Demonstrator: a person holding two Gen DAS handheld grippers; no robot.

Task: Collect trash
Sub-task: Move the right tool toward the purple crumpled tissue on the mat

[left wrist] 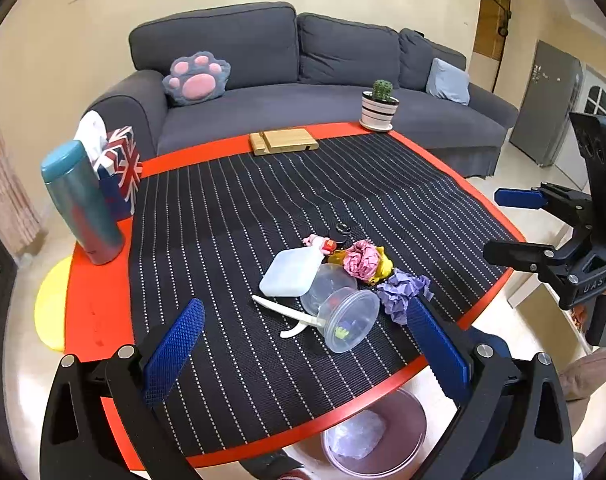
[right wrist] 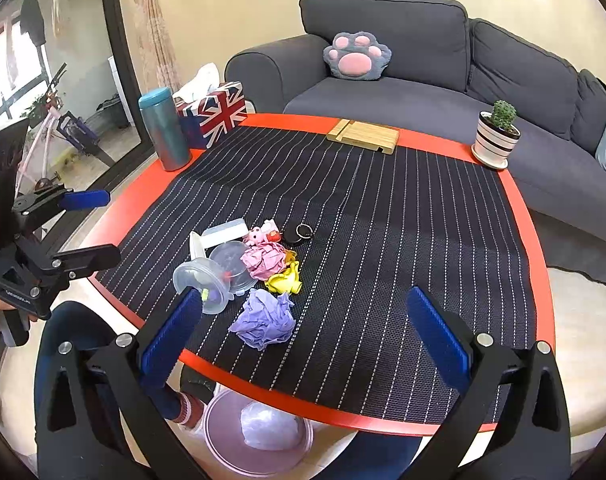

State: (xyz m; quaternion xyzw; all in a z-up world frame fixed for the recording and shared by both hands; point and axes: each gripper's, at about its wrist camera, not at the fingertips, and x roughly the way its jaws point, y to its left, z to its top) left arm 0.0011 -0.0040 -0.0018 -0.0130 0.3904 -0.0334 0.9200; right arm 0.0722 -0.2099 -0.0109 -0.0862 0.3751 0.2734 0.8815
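Note:
A heap of trash lies near the front of the striped black mat [left wrist: 231, 216]: a purple paper ball [left wrist: 403, 290] [right wrist: 265, 318], a pink paper ball [left wrist: 361, 260] [right wrist: 263, 260], a yellow scrap [right wrist: 285, 280], a clear cup [left wrist: 349, 320] [right wrist: 201, 280] on its side, a clear lid [left wrist: 325, 284] and a white box [left wrist: 291, 274]. Below the table edge stands a pink bin [left wrist: 377, 440] [right wrist: 259, 436] with a bag inside. My left gripper [left wrist: 307, 344] [right wrist: 107, 226] hovers open before the cup. My right gripper [right wrist: 305, 332] [left wrist: 495, 224] is open, with the purple ball just ahead.
A pig keychain [right wrist: 263, 234] and key fob [right wrist: 297, 234] lie behind the heap. A teal flask [left wrist: 81, 204] and flag tissue box [left wrist: 121, 172] stand at the left rim, a wooden stand [left wrist: 283, 141] and a potted cactus [left wrist: 379, 106] at the back. A grey sofa [left wrist: 263, 80] lies beyond.

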